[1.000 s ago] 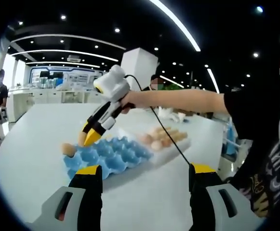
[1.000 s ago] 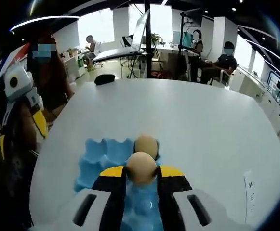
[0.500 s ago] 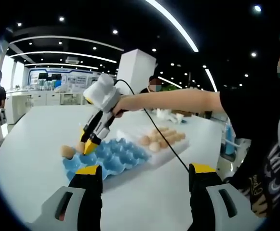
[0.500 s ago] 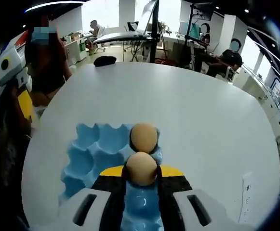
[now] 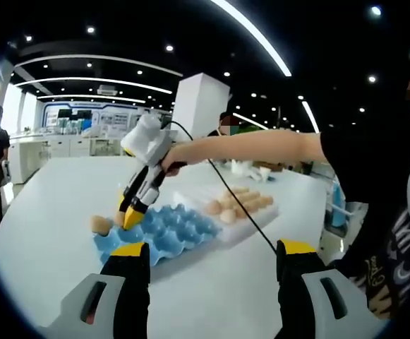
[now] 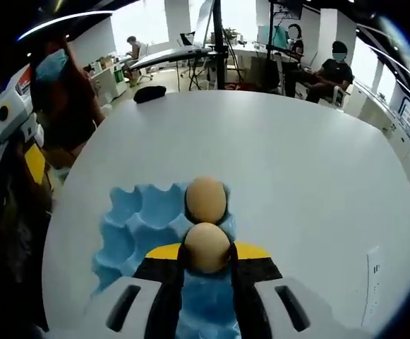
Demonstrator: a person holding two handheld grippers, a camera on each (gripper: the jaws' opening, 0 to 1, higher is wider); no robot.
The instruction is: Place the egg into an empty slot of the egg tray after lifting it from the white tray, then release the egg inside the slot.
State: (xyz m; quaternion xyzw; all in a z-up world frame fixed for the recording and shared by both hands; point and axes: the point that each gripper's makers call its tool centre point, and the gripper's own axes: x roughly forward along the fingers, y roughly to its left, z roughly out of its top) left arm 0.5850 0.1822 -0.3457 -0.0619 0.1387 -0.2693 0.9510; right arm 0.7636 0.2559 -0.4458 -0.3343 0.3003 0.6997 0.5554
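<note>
Blue egg tray (image 6: 137, 226), tan egg (image 6: 206, 247), yellow-and-black tool (image 6: 206, 256)

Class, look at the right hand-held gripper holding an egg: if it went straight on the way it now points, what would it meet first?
Probably the egg already seated in the blue egg tray, just beyond the held egg in the right hand-held gripper; depth is uncertain.

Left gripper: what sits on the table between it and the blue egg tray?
Nothing: in the left gripper view, only bare white table lies between the open left gripper and the blue egg tray.
</note>
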